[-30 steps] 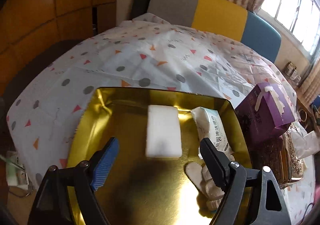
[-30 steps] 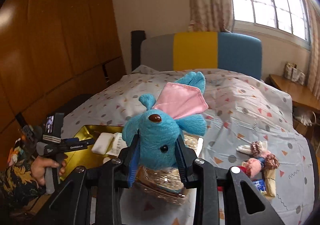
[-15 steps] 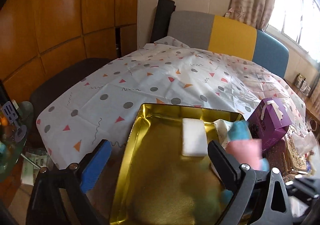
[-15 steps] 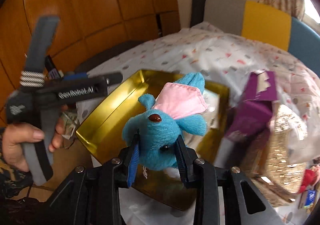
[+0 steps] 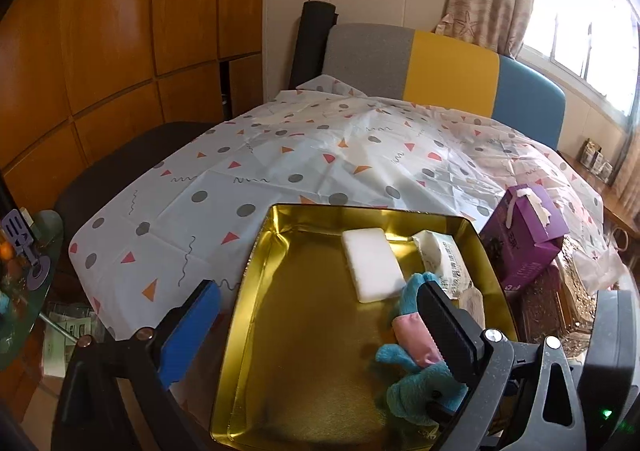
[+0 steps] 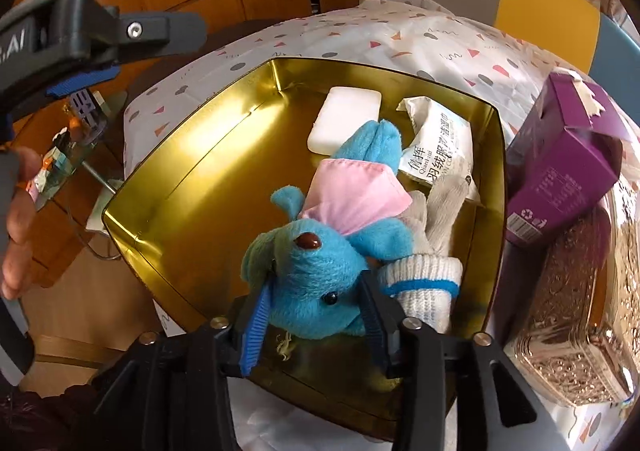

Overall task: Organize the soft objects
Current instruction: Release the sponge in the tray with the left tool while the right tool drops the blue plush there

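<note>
Nearest, the right gripper (image 6: 316, 325) is reaching down into the gold tray (image 6: 168, 171), its jaws having just been opening around the blue plush toy (image 6: 316, 271); the toy is sitting between the pads on the tray floor, and whether the pads are still pressing its head cannot be told. Beside the toy's right flank, a white knit glove (image 6: 424, 275) with a blue cuff stripe is lying against it. Just beyond, the toy's pink ear (image 6: 352, 191) is overlapping a white sponge block (image 6: 346, 119) and a white wipes packet (image 6: 440, 155), both resting near the tray's far wall. Left of the tray, the left gripper (image 5: 320, 315) is hovering over the near edge, jaws spread wide and grasping nothing. Right of the tray, a purple carton (image 6: 560, 167) is leaning on an ornate metallic box (image 6: 568, 311). Farther back, the patterned sheet (image 5: 320, 155) is covering the bed, with a grey, yellow and blue headboard (image 5: 440, 67) behind.
</note>
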{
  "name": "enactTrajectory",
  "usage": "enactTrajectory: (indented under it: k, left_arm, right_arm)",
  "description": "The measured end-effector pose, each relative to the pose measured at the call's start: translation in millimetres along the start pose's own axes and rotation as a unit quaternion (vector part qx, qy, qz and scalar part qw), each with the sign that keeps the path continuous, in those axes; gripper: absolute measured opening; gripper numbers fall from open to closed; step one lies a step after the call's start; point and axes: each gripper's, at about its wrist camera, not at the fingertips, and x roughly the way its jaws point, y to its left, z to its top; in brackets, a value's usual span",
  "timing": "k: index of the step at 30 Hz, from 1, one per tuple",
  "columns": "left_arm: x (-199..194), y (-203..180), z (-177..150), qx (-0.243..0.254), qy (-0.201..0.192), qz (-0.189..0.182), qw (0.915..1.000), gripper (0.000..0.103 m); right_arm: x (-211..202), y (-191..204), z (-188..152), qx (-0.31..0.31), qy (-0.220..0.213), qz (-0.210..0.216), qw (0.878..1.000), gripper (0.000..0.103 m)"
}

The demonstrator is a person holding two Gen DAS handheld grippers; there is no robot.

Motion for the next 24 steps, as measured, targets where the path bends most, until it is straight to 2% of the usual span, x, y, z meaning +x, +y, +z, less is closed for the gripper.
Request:
enactTrajectory:
  k: [9, 16, 24]
  left_arm:
    - [-7.9, -14.8, -2.6, 0.025, -0.01, -0.005, 0.9996, 0.099]
    - [-16.9, -29.4, -5.1, 0.054, -0.021, -0.002, 0.9983, 0.099]
    - [-25.1, -48.6, -9.7, 0.08, -0.024, -0.018, 0.9964, 0.099]
  right_arm:
    - [-32.5, -12.8, -8.1, 0.031, -0.045, 0.009, 0.998, 0.051]
    - [-62.4, -30.3, -12.2, 0.05, -0.08, -0.028, 0.995, 0.052]
    - [-103.0, -64.0, -23.1, 0.086, -0.121, -0.068, 0.987, 0.052]
